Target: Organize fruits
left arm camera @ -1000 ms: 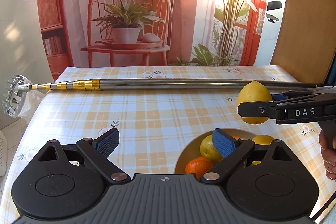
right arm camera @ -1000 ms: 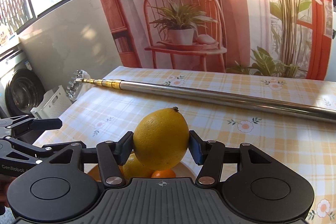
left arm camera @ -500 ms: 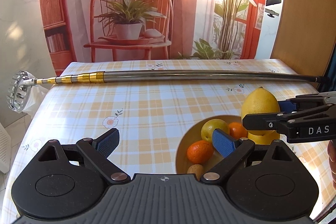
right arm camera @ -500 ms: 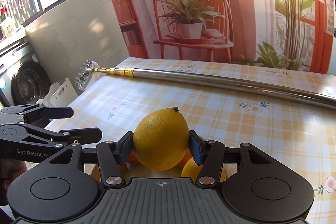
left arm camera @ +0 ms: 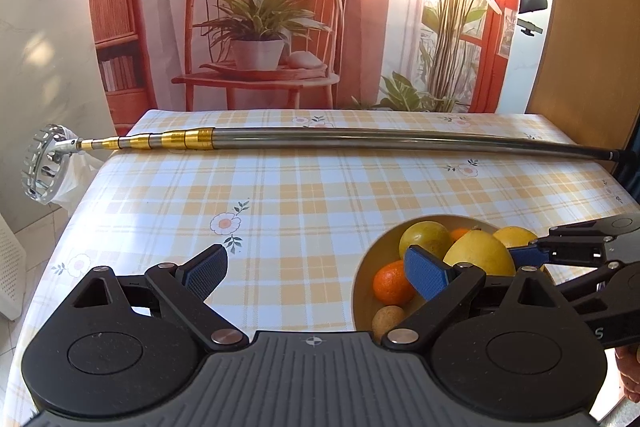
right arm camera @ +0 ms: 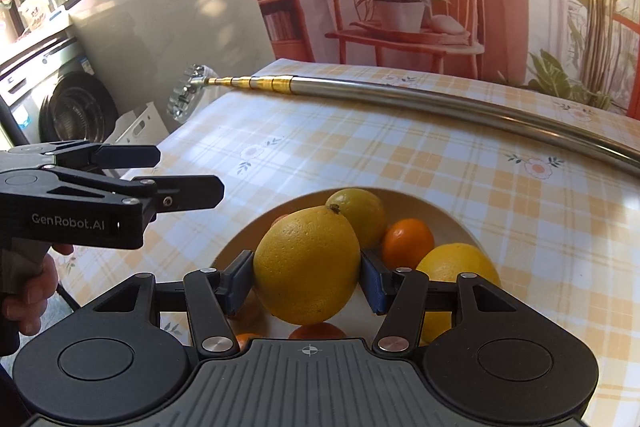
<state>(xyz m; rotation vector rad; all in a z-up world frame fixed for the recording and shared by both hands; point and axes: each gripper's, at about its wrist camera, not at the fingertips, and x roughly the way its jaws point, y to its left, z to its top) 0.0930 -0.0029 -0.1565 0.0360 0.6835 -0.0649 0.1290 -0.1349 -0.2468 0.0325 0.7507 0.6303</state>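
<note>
A big yellow lemon [right arm camera: 306,267] is clamped between the blue pads of my right gripper [right arm camera: 306,281], which is shut on it. It hangs low inside the tan bowl [right arm camera: 452,223], just over the other fruit: a greenish citrus [right arm camera: 358,211], an orange [right arm camera: 406,243] and another yellow fruit [right arm camera: 456,267]. In the left wrist view the same lemon [left arm camera: 480,253] sits in the bowl [left arm camera: 360,279] with the right gripper [left arm camera: 560,251] reaching in from the right. My left gripper [left arm camera: 316,271] is open and holds nothing; it hovers just left of the bowl.
A long telescopic metal pole [left arm camera: 360,139] lies across the far side of the checked tablecloth [left arm camera: 280,195], its round metal head [left arm camera: 46,163] overhanging the left edge. A washing machine [right arm camera: 76,111] and a white crate [right arm camera: 136,131] stand beyond the table's left side.
My right gripper has come down with the lemon, from above the table into the bowl. The left gripper has drawn back a little, so more of the bowl shows.
</note>
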